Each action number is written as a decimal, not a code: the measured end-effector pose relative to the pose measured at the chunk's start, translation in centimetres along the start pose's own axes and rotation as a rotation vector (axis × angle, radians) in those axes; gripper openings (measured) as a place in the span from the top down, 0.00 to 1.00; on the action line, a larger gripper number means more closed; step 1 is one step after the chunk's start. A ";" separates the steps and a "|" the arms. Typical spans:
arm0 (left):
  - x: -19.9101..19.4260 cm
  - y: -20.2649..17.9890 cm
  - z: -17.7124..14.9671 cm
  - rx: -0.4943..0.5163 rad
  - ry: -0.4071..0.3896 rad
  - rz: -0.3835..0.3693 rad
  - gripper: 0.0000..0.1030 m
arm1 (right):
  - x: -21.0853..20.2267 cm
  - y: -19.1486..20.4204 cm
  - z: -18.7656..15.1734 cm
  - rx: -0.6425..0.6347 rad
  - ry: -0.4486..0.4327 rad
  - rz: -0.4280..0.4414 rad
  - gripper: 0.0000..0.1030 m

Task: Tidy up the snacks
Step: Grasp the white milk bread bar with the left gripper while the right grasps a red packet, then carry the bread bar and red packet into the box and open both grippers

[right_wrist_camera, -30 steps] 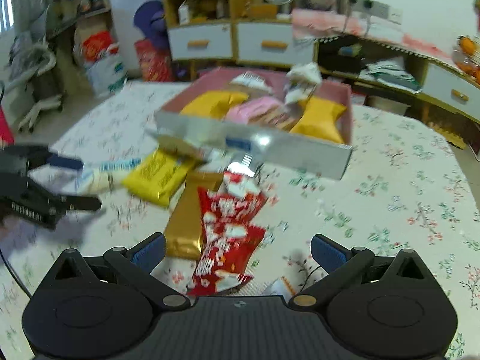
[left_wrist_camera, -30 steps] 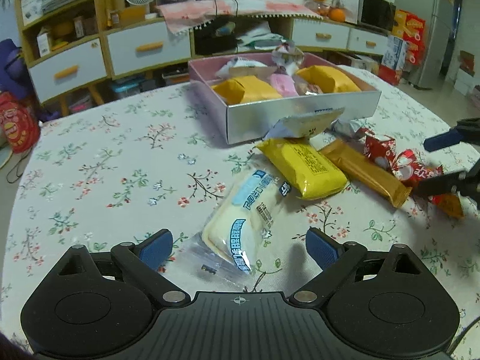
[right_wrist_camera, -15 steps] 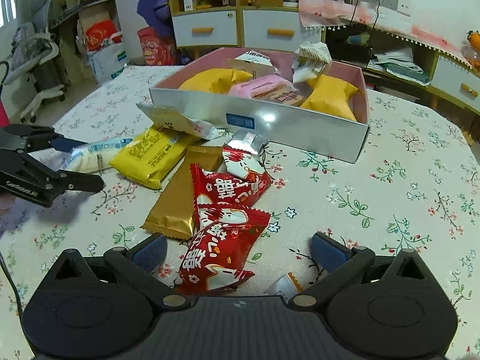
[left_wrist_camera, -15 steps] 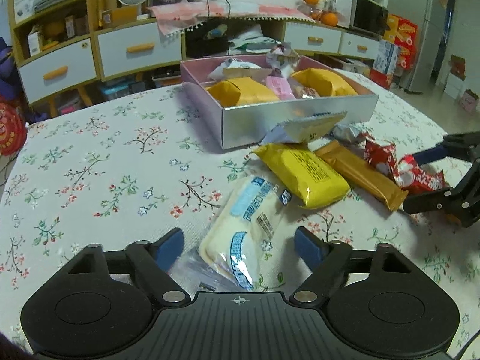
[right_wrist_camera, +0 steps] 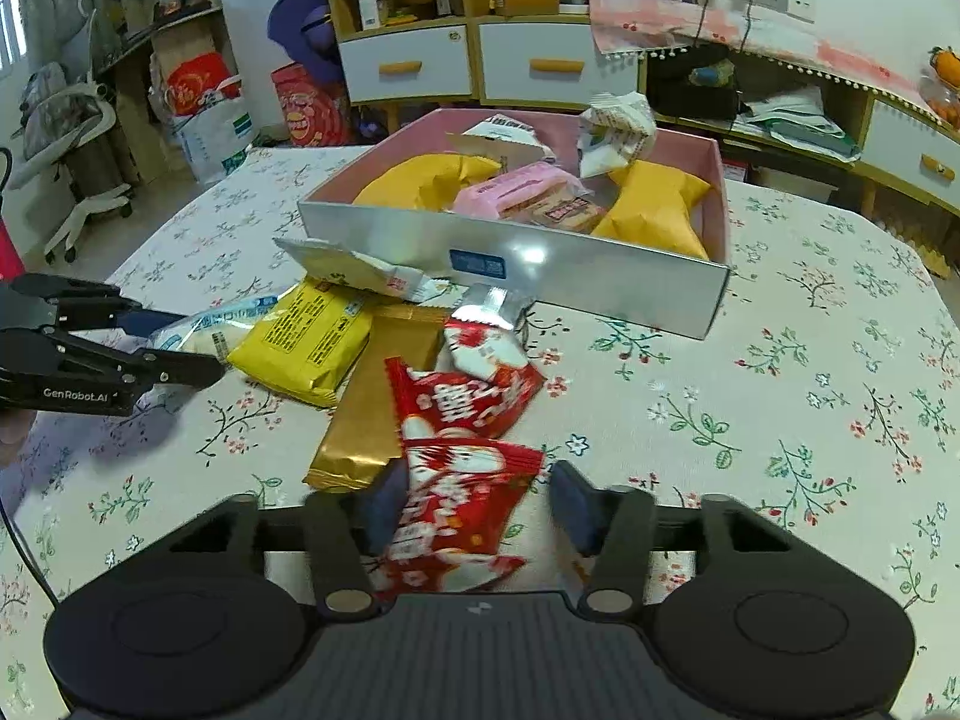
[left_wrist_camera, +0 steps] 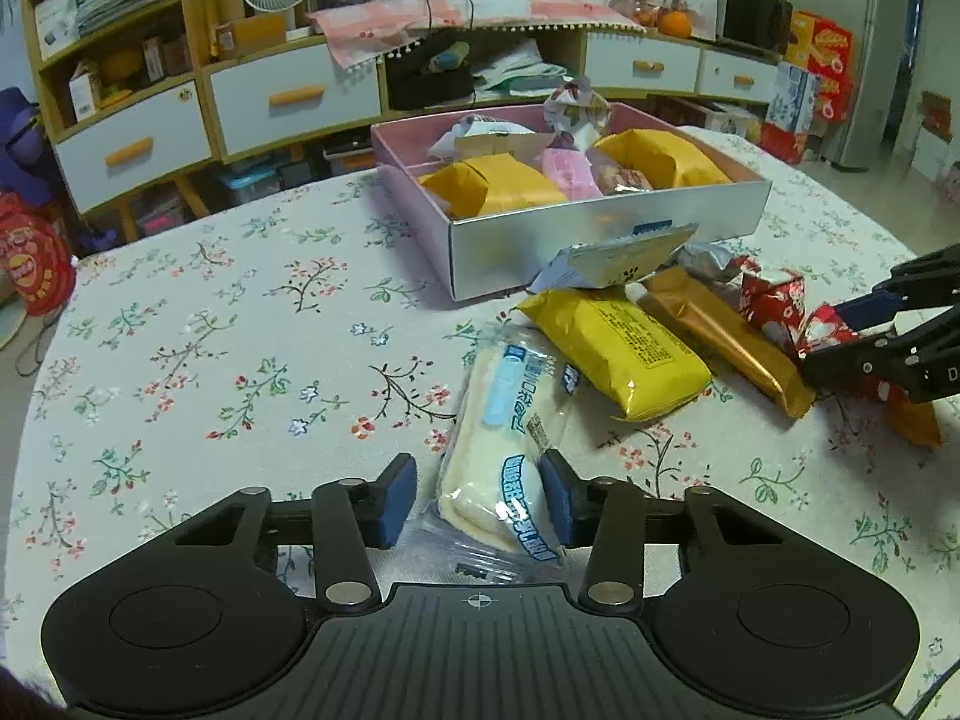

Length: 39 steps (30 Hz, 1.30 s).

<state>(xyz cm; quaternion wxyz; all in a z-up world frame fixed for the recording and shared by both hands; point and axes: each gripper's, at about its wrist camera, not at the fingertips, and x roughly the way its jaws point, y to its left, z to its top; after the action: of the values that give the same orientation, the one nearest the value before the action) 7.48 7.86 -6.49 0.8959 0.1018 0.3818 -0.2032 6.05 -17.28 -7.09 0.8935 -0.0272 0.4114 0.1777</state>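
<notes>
A pink-lined silver box (left_wrist_camera: 600,240) (right_wrist_camera: 576,276) holds several snack packs. Loose snacks lie in front of it: a white cream-bread pack (left_wrist_camera: 510,438) (right_wrist_camera: 204,333), a yellow pack (left_wrist_camera: 618,348) (right_wrist_camera: 300,342), a gold bar (left_wrist_camera: 726,342) (right_wrist_camera: 384,408) and red packs (left_wrist_camera: 774,300) (right_wrist_camera: 462,390). My left gripper (left_wrist_camera: 477,498) has its jaws around the near end of the white bread pack, the right pad touching it, a small gap at the left pad. My right gripper (right_wrist_camera: 480,507) has its jaws around the nearest red pack (right_wrist_camera: 456,510), with gaps at both pads.
The floral tablecloth (left_wrist_camera: 210,360) covers a round table. A white-yellow sachet (left_wrist_camera: 618,258) leans on the box front. Cabinets with drawers (left_wrist_camera: 288,102) stand behind the table. An orange pack (left_wrist_camera: 912,426) lies under the right gripper.
Both grippers have narrowed their jaws. The left one now brackets the white bread pack closely; the right one has moved forward over the red pack.
</notes>
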 end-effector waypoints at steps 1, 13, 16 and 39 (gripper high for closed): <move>0.0 -0.1 0.1 0.001 0.003 0.007 0.65 | 0.1 0.2 0.2 -0.009 0.004 -0.005 0.89; -1.2 1.1 0.5 -0.065 0.007 0.024 0.72 | -0.5 0.3 1.0 -0.009 0.014 -0.019 1.00; -1.5 1.2 0.6 -0.078 0.005 0.030 0.73 | -0.9 0.3 1.2 -0.003 0.007 -0.021 1.00; -0.5 0.1 1.1 -0.104 0.096 0.044 0.69 | -1.7 -0.6 2.3 0.134 0.051 -0.041 1.00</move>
<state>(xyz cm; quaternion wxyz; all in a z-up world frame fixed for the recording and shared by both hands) 7.96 7.70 -5.36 0.8848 0.0732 0.4320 -0.1583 6.90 -17.89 -4.43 0.8861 0.0198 0.4443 0.1306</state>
